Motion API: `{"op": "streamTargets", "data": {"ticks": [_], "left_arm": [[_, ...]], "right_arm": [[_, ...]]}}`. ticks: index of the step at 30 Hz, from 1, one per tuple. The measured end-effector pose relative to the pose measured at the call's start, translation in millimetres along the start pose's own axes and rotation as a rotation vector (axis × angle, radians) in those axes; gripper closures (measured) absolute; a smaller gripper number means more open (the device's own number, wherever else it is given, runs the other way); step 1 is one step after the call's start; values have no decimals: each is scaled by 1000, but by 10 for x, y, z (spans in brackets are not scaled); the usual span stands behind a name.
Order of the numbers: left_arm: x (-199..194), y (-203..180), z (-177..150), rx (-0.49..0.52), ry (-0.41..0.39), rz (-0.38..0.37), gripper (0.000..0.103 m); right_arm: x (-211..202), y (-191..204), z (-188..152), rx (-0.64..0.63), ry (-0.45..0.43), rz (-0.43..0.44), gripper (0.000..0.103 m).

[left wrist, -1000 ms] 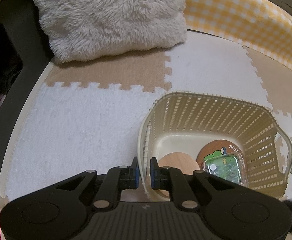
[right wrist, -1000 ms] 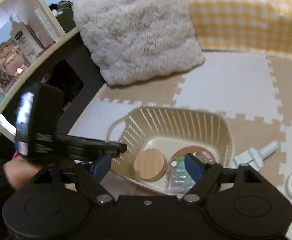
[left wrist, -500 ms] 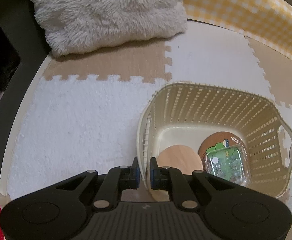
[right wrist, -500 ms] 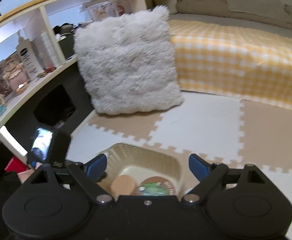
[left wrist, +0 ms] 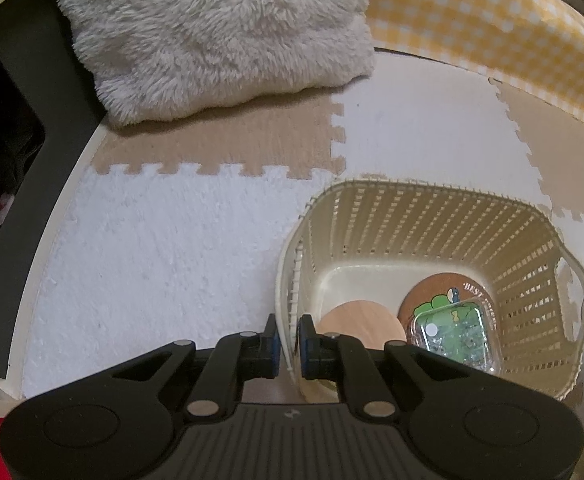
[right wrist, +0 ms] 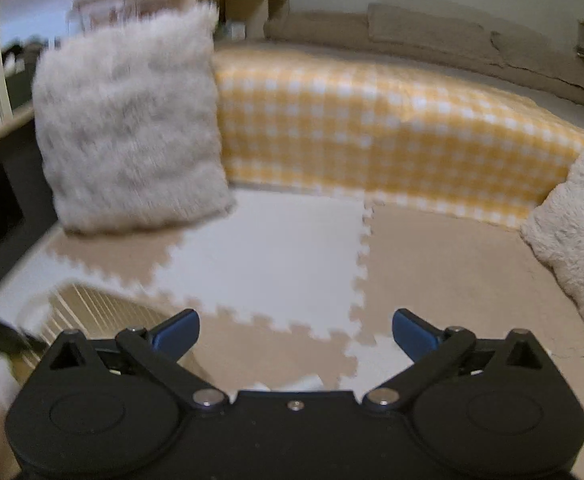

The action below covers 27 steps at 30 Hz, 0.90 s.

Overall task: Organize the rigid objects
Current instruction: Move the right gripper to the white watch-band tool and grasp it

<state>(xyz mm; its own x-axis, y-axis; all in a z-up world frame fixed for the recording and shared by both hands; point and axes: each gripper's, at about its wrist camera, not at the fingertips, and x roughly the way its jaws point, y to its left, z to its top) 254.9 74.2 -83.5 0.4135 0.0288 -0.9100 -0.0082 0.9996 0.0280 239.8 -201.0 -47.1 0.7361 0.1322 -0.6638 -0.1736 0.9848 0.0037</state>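
One gripper holds the basket, the other hangs wide and empty.

Left view: the left gripper (left wrist: 286,344) pinches the near wall of the cream plastic slatted basket (left wrist: 444,216); a round wooden disc (left wrist: 362,322), a brown round coaster (left wrist: 438,294) and a clear plastic box (left wrist: 454,332) lie inside. A tug could tip it. Right view: the right gripper (right wrist: 292,334), jaws just opened wide with nothing between, hangs over the foam puzzle mat (right wrist: 275,256), basket at its near left; blurry, it might bump something.

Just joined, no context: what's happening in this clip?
A person with two handheld grippers is tidying items into a cream basket on the foam mat. The left gripper is clamped on the basket's rim. A wooden disc, coaster and clear case lie inside. The right gripper is empty, jaws just opened wide.
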Motion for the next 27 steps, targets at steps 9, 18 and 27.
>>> {"op": "streamTargets", "data": {"ticks": [9,18,27], "left_arm": [[-8,20,35,-8,5,-11,95],[-75,39,26,-54,-20,-22,95],[-157,50,21,-68,-54,-14,95]], "right_arm": [[476,128,-377,-130,205,98,0],[621,310,-542,-197,254,170,0],[726,373,-564,-235,249,197,7]]}}
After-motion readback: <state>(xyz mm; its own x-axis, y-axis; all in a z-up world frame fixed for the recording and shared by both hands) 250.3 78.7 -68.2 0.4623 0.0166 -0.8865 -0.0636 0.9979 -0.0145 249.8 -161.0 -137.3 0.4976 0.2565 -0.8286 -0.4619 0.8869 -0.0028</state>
